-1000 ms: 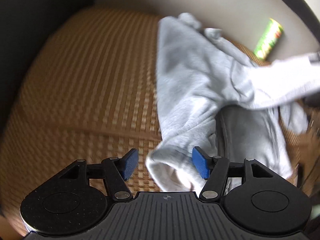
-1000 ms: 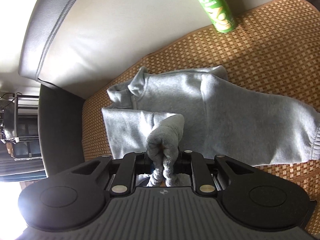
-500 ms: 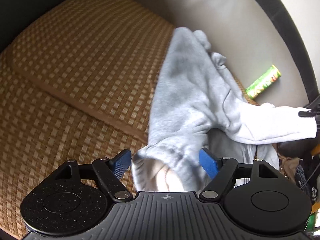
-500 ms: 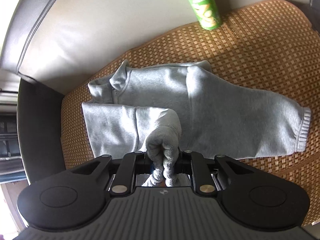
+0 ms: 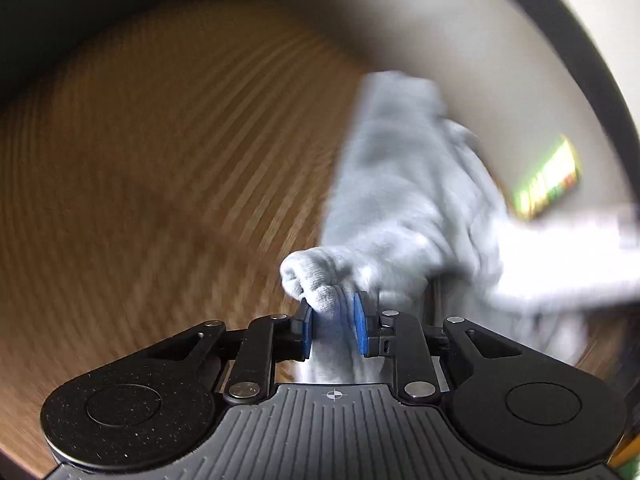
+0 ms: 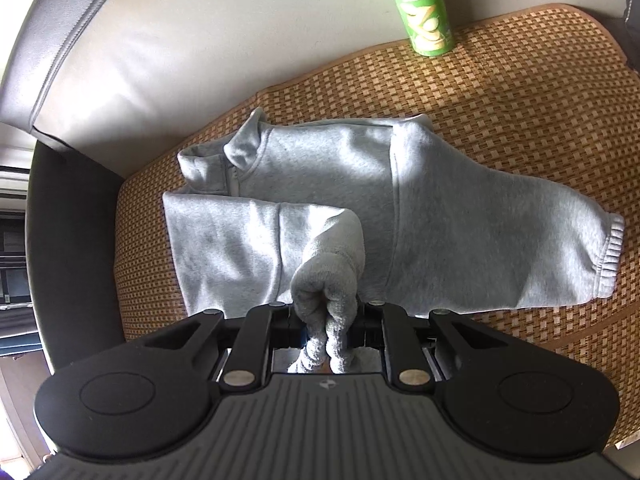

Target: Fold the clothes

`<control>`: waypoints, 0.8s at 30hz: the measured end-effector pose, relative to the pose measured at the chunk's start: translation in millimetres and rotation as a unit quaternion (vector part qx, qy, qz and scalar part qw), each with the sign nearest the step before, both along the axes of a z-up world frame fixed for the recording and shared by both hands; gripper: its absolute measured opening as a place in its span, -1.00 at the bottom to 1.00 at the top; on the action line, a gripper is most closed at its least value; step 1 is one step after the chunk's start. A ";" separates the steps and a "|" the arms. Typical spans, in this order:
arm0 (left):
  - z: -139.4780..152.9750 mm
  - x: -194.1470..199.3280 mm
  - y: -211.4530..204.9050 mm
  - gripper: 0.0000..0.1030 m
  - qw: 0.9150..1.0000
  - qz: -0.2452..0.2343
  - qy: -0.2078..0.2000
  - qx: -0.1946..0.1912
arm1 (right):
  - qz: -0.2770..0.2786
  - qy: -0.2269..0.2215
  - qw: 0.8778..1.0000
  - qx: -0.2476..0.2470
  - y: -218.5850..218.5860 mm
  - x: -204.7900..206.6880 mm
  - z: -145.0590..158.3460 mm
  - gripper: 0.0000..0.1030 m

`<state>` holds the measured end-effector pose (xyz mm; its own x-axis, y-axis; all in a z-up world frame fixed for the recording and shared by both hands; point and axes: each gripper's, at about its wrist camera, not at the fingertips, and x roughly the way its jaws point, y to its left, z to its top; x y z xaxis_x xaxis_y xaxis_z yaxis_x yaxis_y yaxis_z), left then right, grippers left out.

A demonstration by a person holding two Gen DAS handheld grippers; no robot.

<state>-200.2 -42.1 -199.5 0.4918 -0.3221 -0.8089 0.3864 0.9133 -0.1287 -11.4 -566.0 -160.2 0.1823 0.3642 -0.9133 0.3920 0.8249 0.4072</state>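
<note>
Garment: a grey sweatshirt (image 6: 340, 184) lies on the woven mat (image 6: 520, 92) of a sofa seat, collar toward the backrest, body partly doubled over.
Long axis: the sweatshirt runs side to side in the right wrist view; one sleeve lies flat and stretched out to the right, ending in a ribbed cuff (image 6: 610, 252).
Right gripper (image 6: 326, 336): pressed together on a bunched ribbed edge of the sweatshirt, lifted off the mat just in front of the fingers.
Left gripper (image 5: 334, 328): blue pads closed on another ribbed fold of the same cloth; this view is motion-blurred.
Direction: from both grippers the bulk of the cloth lies ahead, toward the backrest.
Nearer hand: the right one sits closer to the flat sleeve.
Judgement: any fold likely carries the held edges forward over the body, across the long axis.
Bystander: a green snack can (image 6: 424, 8) stands behind the mat, apart from the cloth.
</note>
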 end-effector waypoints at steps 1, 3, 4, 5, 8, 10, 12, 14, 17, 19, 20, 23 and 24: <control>3.8 -2.5 -6.6 -0.87 1.000 -0.016 -0.012 0.016 | 0.003 -0.003 1.000 0.002 0.4 0.2 2.3 -0.65; 0.5 -12.6 -28.2 -0.90 0.994 -0.083 -0.030 0.060 | 0.005 -0.007 1.000 0.005 0.1 0.8 4.9 -0.65; -8.1 -21.1 -44.6 -0.90 0.986 -0.139 -0.035 0.090 | 0.003 -0.008 1.000 0.006 -0.8 0.9 4.2 -0.65; -16.8 -29.5 -61.0 -0.90 0.973 -0.194 -0.040 0.120 | 0.000 -0.008 1.000 0.006 -1.7 1.0 3.5 -0.65; -49.8 -39.1 -95.6 -0.88 0.943 -0.289 -0.027 0.161 | -0.006 -0.007 1.000 0.008 -4.6 -0.8 -2.9 -0.65; -70.1 -28.2 -103.9 -0.86 0.950 -0.279 0.006 0.141 | -0.007 -0.005 1.000 0.009 -5.9 -3.3 -6.7 -0.65; -86.4 -16.2 -106.6 -0.77 0.959 -0.256 0.040 0.116 | -0.007 -0.005 1.000 0.011 -8.5 -6.7 -8.9 -0.65; -90.9 -9.5 -100.3 -0.72 0.967 -0.229 0.058 0.090 | -0.011 -0.005 1.000 0.010 -13.5 -9.6 -10.2 -0.65; -78.0 -4.0 -90.8 -0.33 0.976 -0.187 0.094 0.060 | -0.021 -0.006 1.000 0.012 -22.9 -13.1 -12.1 -0.65; -54.3 -1.4 -79.8 -0.30 0.981 -0.152 0.118 0.015 | -0.026 -0.008 0.999 0.018 -28.3 -15.5 -11.6 -0.65; -40.7 0.7 -71.8 -0.30 0.983 -0.133 0.129 -0.014 | -0.028 -0.009 0.999 0.022 -30.8 -16.8 -11.2 -0.65; 2.6 10.3 -37.0 -0.22 0.982 -0.069 0.149 -0.095 | -0.032 -0.015 0.999 0.033 -37.0 -18.9 -11.9 -0.65; 13.1 18.4 -25.9 -0.14 0.982 -0.042 0.146 -0.115 | -0.036 -0.016 0.999 0.036 -39.0 -19.1 -13.6 -0.65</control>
<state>-181.8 -68.0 -186.4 0.2131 -0.5419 -0.8130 0.3751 0.8137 -0.4441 -30.5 -604.9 -173.8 0.2396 0.4145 -0.8779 0.4340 0.7631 0.4788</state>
